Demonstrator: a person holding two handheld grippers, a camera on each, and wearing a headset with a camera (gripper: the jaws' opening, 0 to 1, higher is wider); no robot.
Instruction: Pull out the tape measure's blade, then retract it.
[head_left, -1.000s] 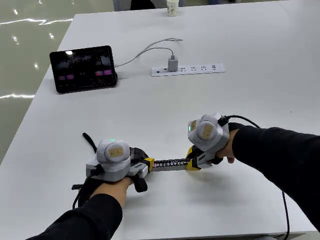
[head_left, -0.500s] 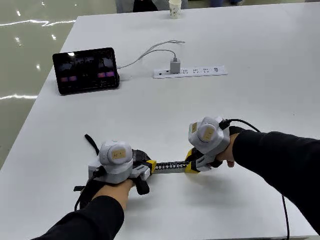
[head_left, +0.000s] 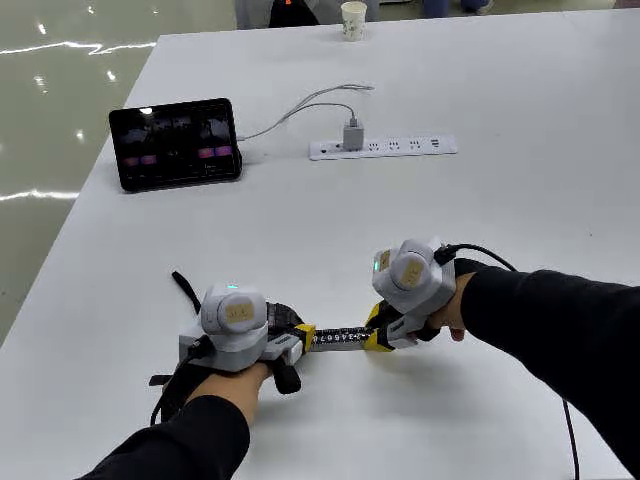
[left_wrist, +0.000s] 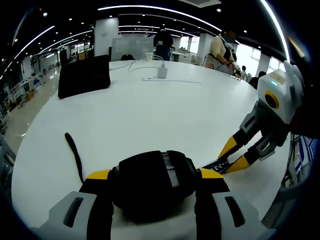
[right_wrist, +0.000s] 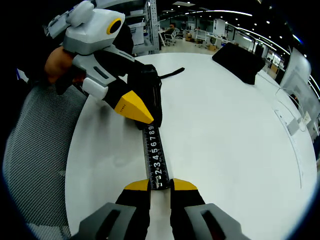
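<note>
Table (head_left: 480, 200): white, carries everything.
Tablet (head_left: 175, 143): dark, propped at the far left.
Power strip (head_left: 385, 147): white, far centre, a charger plugged in.
Left gripper (head_left: 290, 340): near edge, jaws clamped around the tape measure case.
Right gripper (head_left: 378, 338): facing the left one, jaws pinched on the blade's end.
Tape measure case (left_wrist: 152, 182): black, on the table, mouth towards the right gripper.
Blade (right_wrist: 154, 155): a short length drawn out, lying flat, long axis running left to right between the grippers, numerals up.
Wrist strap (head_left: 184, 290): black, trailing left of the case.
</note>
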